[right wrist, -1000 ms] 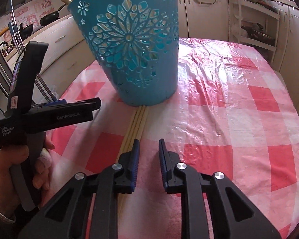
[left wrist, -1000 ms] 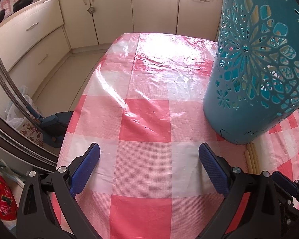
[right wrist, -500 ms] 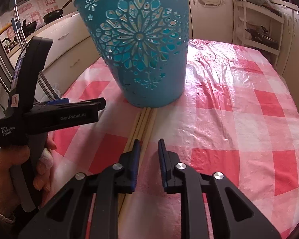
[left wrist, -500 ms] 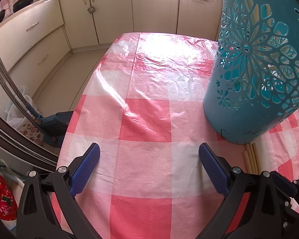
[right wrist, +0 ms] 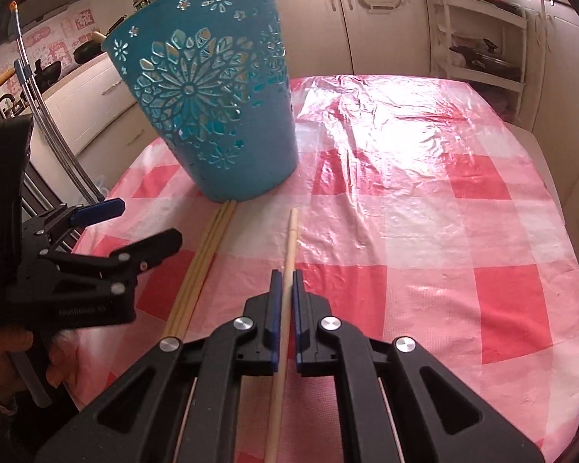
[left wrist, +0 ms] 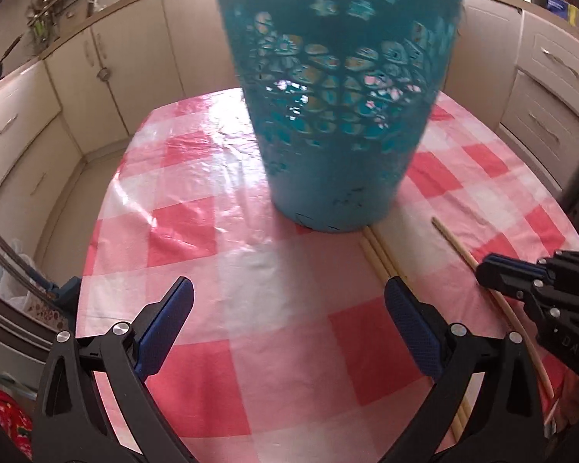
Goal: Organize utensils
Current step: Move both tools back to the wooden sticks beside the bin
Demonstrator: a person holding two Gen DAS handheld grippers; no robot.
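- One bench [right wrist: 424, 208] draped in a glossy red, pink and white checked plastic cloth fills both views, with cream kitchen cabinets [right wrist: 366, 27] behind it.
- On it stands a tall teal plastic basket [right wrist: 216, 115] with cut-out flower patterns, upright at the far left of the bench in the right wrist view and looming, blurred, straight ahead in the left wrist view [left wrist: 339, 108].
- The left gripper [left wrist: 289, 308], black with blue pads, has its fingers spread wide over bare cloth, grasping nothing; a hand [right wrist: 15, 351] holds its handle at the left edge of the right wrist view.
- The right gripper [right wrist: 285, 289] has just been closing its fingers, and they are now clenched on a single pale wooden chopstick [right wrist: 291, 239], which runs between the pads and points towards the basket, its far tip clear of the basket.
- Three more pale wooden chopsticks [right wrist: 206, 254] lie side by side on the cloth, just left of the held one, their far ends at the basket's base.
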